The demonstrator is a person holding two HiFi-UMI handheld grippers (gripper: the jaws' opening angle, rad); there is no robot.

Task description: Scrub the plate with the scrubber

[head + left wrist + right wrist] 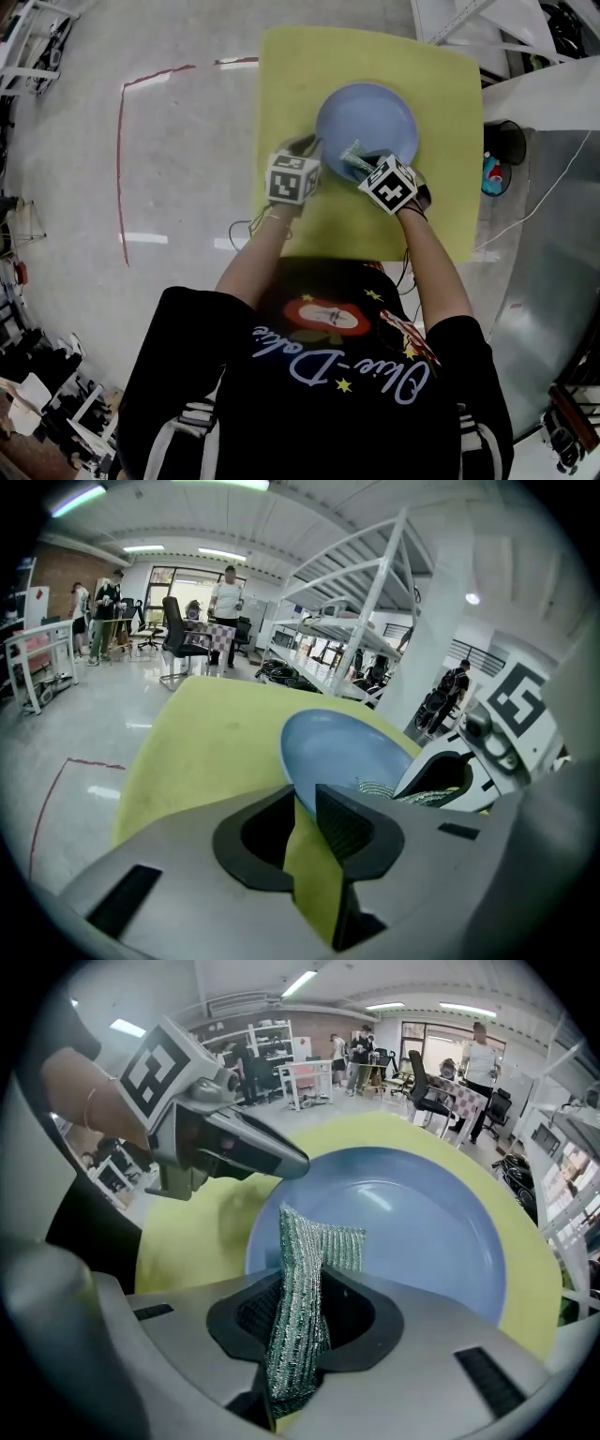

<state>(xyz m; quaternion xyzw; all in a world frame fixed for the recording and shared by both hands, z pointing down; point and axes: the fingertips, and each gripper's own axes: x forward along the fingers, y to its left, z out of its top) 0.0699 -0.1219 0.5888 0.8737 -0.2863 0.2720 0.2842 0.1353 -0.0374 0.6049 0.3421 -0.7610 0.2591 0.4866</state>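
Locate the blue plate (pixel 367 112) on the yellow counter (pixel 281 84), toward its far side. Find the scrubber (pixel 298 1269), a green-and-silver woven pad, standing on edge over the near part of the plate's bowl; treat contact between its free end and the blue surface as unconfirmed. Note the right claw (pixel 302 1309) closed firmly on the scrubber's lower half, both pads pressing its faces, with the upper half folded over beyond the fingertips. Note the left claw (pixel 302 808) narrowed onto the plate's near-left rim, the thin blue edge passing between its pads and yellow counter showing through the remaining gap below. Confirm in the head view the two claws side by side at the plate's near edge, left claw at the rim, right claw just inside it. See beyond the counter a pale glossy floor (pixel 169 122) marked with a red tape line (pixel 120 159), and white shelving (pixel 361 621) past the far edge.
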